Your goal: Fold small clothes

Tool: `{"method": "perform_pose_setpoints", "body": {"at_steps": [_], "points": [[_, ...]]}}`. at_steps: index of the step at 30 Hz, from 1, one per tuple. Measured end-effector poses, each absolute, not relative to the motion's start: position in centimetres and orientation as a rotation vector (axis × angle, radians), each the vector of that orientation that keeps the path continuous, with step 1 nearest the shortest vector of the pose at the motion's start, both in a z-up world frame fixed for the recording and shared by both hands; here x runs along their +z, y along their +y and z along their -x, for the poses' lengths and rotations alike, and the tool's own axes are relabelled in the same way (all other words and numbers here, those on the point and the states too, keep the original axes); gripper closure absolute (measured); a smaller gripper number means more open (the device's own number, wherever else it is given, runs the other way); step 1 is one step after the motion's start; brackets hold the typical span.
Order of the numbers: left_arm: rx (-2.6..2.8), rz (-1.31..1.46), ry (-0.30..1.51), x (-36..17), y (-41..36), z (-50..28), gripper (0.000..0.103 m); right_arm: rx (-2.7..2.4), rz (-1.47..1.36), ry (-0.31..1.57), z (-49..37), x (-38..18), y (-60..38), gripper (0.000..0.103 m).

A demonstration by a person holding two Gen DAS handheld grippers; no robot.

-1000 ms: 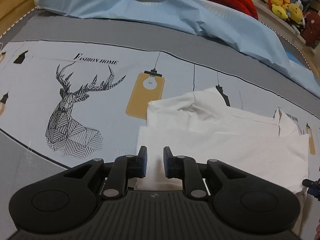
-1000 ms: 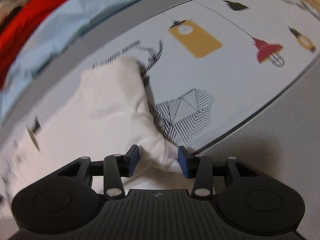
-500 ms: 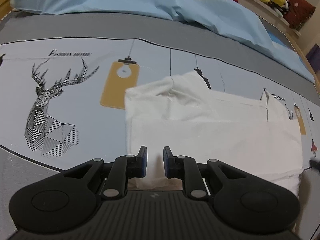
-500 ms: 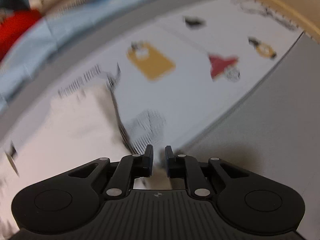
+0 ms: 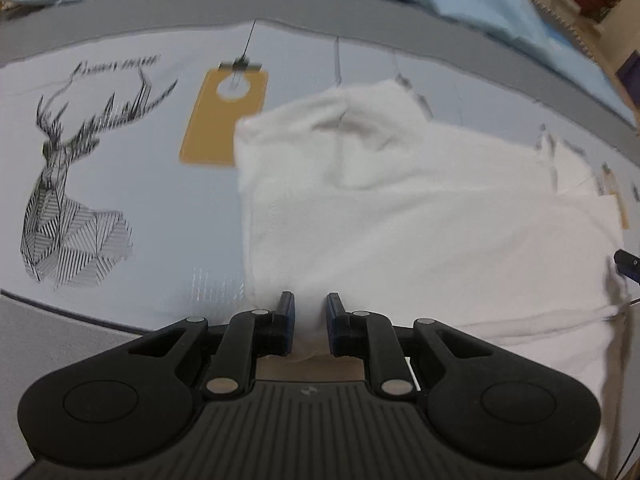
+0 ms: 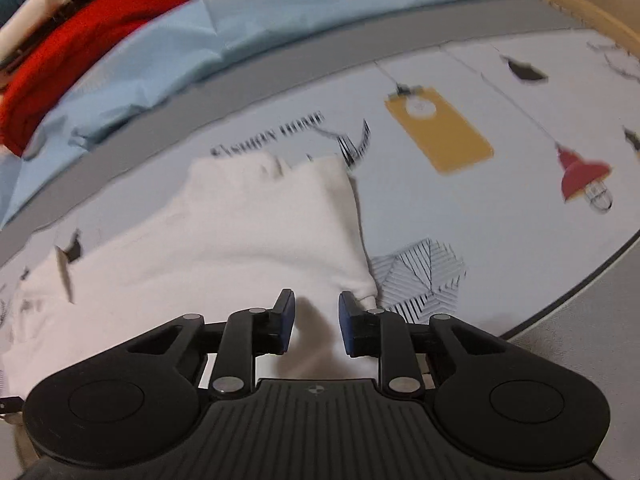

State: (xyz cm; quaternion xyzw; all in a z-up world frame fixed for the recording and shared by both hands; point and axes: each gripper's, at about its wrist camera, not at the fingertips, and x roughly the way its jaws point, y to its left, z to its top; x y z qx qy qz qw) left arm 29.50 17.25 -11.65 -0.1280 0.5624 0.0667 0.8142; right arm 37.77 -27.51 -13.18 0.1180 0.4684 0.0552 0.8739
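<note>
Fingers of the left gripper pinch the near hem of the white garment lying on the printed bedsheet; right gripper fingers are opening over its corner. Fabric is soft, light, limp: grip edges.

My left claw pointed steeply down, its blue-padded fingers set narrowly apart with white cloth between them; whether the pads pressed on it I could not tell. My right claw also angled downward, its jaws opening, with white cloth in the gap and the pads standing clear of it. Its tip showed at the right edge of my left view.
</note>
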Motion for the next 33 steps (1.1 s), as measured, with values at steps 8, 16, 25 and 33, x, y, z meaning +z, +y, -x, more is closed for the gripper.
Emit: {"method": "perform_pose_setpoints", "body": {"at_steps": [8, 16, 25, 33], "points": [[0.125, 0.258, 1.226, -12.4, 17.1, -28.8, 0.083, 0.111, -0.093, 1.028, -35.6, -13.4, -27.2, 0.072], [0.055, 0.256, 0.96, -4.0, 14.8, -23.6, 0.077, 0.172, -0.178, 0.863, -28.4, -3.5, -28.3, 0.071], [0.038, 0.252, 0.892, 0.7, 13.4, -12.9, 0.077, 0.226, -0.21, 0.819, -16.2, 1.0, -31.6, 0.071], [0.03, 0.228, 0.928, -1.9, 13.3, -2.3, 0.079, 0.164, -0.243, 0.879, -9.2, -2.1, -35.0, 0.071]]}}
